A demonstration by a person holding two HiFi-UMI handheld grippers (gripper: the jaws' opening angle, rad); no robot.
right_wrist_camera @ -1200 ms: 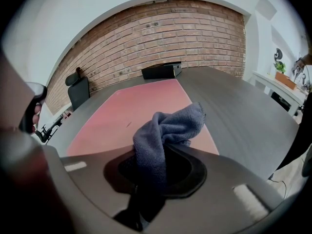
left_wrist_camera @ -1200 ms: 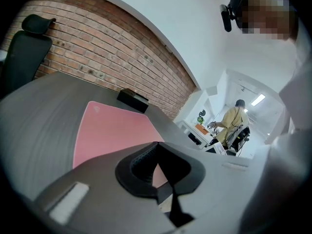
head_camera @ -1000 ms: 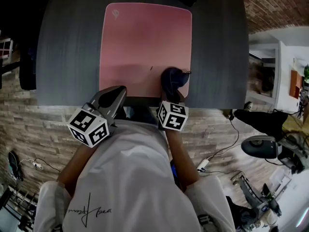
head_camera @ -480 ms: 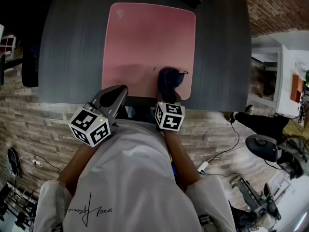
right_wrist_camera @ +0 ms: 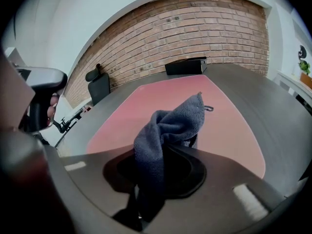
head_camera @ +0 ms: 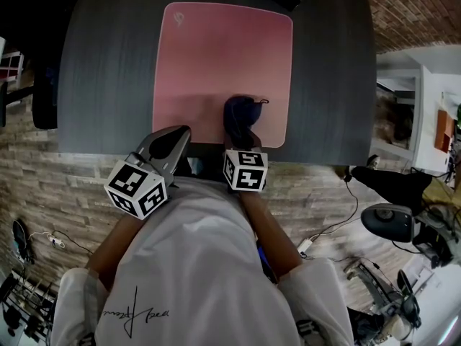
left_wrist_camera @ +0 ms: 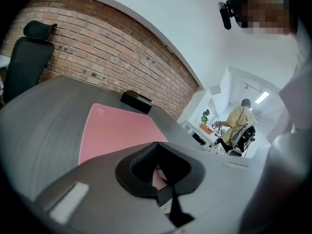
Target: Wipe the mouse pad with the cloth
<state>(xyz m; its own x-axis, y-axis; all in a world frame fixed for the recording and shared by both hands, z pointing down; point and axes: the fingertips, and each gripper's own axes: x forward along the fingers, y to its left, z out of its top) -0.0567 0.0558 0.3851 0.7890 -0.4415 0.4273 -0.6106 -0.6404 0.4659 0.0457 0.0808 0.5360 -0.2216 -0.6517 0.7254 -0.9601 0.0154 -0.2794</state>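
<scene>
So compared to a second ago, the right gripper (head_camera: 240, 134) has slid toward the person's left along the near edge of the mouse pad (head_camera: 216, 56), dragging the cloth (head_camera: 240, 115) with it. The cloth was close to the pad's near right corner before, and now it sits closer to the middle of that near edge. The gripper's marker cube (head_camera: 245, 169) shifted the same way. The left gripper (head_camera: 167, 144) hasn't budged. It's parked over the near edge of the table (head_camera: 108, 63) with its jaws closed together and nothing between them, and the pink pad stretches out ahead of them. The right jaws are clamped on the dark blue-grey cloth. It's pinched down in the seam between them and bunches up in a folded lump just past the tips, resting on the pad. The rest of the pad runs out ahead of those jaws, flat on the grey table. Far past the tips, at the table's back edge, there's a black box (right_wrist_camera: 185, 66), then a brick wall (right_wrist_camera: 195, 28) behind it. A chair (left_wrist_camera: 27, 57) stands off to the left of the left jaws.
</scene>
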